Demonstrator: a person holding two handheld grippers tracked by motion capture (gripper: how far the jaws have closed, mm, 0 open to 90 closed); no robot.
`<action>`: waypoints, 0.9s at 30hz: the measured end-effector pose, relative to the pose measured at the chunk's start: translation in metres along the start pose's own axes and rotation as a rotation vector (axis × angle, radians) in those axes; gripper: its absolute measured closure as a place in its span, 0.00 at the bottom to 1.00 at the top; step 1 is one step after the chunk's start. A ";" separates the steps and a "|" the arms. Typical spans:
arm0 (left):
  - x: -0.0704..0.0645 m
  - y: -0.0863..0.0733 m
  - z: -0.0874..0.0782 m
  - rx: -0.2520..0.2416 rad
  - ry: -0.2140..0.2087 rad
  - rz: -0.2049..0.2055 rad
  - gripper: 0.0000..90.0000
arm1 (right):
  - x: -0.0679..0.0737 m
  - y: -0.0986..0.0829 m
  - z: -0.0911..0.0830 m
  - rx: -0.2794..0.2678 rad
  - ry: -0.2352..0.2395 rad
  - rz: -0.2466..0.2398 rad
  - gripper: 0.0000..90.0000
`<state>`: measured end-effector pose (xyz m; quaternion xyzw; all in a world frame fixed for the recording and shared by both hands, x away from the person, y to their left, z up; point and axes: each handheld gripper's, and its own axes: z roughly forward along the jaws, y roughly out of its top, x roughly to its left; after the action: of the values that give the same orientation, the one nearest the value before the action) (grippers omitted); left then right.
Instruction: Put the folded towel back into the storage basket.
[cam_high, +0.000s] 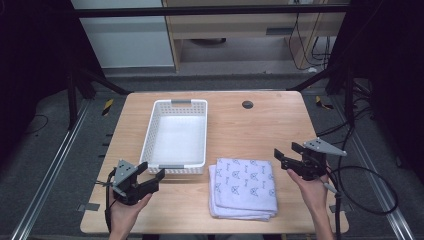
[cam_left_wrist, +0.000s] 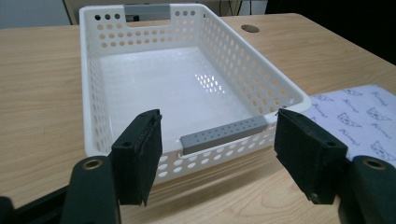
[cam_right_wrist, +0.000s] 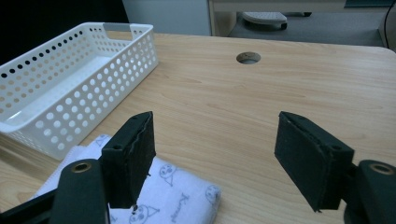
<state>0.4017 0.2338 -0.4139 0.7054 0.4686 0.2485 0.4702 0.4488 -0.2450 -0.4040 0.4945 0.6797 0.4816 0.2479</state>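
A: Where is the folded cloth (cam_high: 245, 187) seen, and how is it laid?

B: Flat on the table (cam_high: 260, 125), near the front edge, right of centre. It is roughly square; the slightly longer side is taken to run front to back, though the difference is slight. Layered folded edges are seen along its left and front sides. A small printed pattern is noted on its top; the figures are too small to be made out.

A: And the basket (cam_high: 150, 135)?

B: A white perforated basket is set left of centre, its long axis running from the front edge toward the back edge, with grey handles at both short ends. Its near right corner is just beside the cloth's back left corner; whether they touch cannot be told.

A: Grippers?

B: The left gripper (cam_high: 148, 175) is held near the front left corner, jaws spread wide, nothing between them; it is pointed at the basket's near end. The right gripper (cam_high: 284, 157) is held just right of the cloth, near the right edge, jaws likewise apart and empty, aimed leftward over the cloth's corner.

A: Open room?

B: Bare wood is seen across the right back part of the table, broken by a round cable hole (cam_high: 247, 104).

A: Anything cut off?

B: In the right gripper view the cloth is partly hidden behind one jaw.
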 end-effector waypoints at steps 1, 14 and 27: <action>-0.002 0.001 0.001 -0.003 0.000 0.004 0.35 | 0.001 0.001 0.001 0.000 0.002 -0.001 0.32; -0.028 0.010 0.017 -0.014 -0.049 0.020 0.36 | 0.004 0.001 0.005 0.002 0.034 -0.005 0.32; -0.056 -0.001 0.032 0.039 -0.101 0.074 0.38 | 0.000 -0.014 0.016 0.073 0.052 -0.024 0.33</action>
<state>0.4022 0.1697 -0.4237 0.7429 0.4228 0.2203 0.4698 0.4552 -0.2393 -0.4233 0.4825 0.7089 0.4661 0.2177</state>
